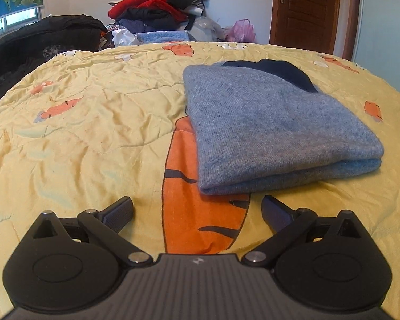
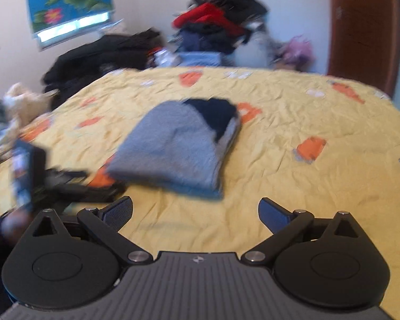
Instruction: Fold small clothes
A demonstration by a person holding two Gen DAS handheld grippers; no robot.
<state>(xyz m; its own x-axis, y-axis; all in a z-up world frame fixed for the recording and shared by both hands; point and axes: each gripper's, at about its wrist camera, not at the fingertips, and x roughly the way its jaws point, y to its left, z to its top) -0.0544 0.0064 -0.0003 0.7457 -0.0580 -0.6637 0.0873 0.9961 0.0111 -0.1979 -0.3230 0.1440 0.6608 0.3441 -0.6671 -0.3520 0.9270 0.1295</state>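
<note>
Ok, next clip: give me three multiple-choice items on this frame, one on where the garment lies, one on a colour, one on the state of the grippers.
1. Where does the folded sweater lie?
A. On the yellow quilt, partly over a large orange carrot print
B. On the clothes pile behind the bed
C. Between a gripper's fingers

2. What colour is the sweater's main body?
A. Red
B. Grey-blue, with a dark navy patch at the far end
C. Yellow

3. How do the left gripper and right gripper stand?
A. Both shut on the sweater
B. One open, one shut
C. Both open, holding nothing

Answers:
1 A: it rests flat on the quilt, overlapping the carrot.
2 B: the knit is grey-blue in both views.
3 C: each pair of fingers is spread wide, short of the sweater.
</note>
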